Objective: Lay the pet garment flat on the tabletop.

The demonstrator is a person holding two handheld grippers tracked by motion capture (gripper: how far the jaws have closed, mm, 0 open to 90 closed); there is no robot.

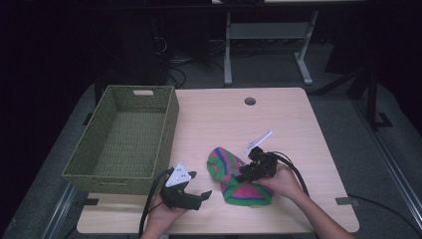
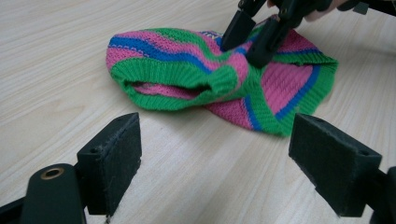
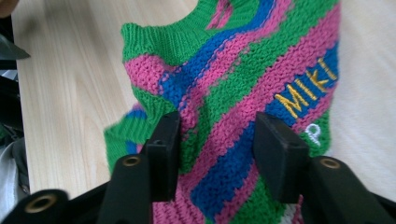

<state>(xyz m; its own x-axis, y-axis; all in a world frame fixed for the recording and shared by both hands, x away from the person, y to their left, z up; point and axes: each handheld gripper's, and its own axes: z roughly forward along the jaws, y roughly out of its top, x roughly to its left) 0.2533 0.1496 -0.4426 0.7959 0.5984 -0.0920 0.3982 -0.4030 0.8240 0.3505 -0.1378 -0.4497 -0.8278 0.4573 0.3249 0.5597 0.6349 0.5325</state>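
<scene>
A striped knitted garment (image 1: pixel 238 178) in green, pink and blue lies crumpled on the wooden table (image 1: pixel 288 124), near its front edge. The right gripper (image 1: pixel 247 173) is down on it with jaws parted, fabric between them but not pinched. The left gripper (image 1: pixel 198 187) rests just beside it, jaws released and empty. A woven basket (image 1: pixel 94 162) stands to the left

Knitted garment (image 3: pixel 261 93) runs off the right tongs view's top and bottom edges; yellow lettering (image 3: pixel 306 91) is clipped at its right end (reads "MIKI" so far). High view: the right tongs (image 1: pixel 245 175) tips are too small to tell contact with the knit.
</scene>
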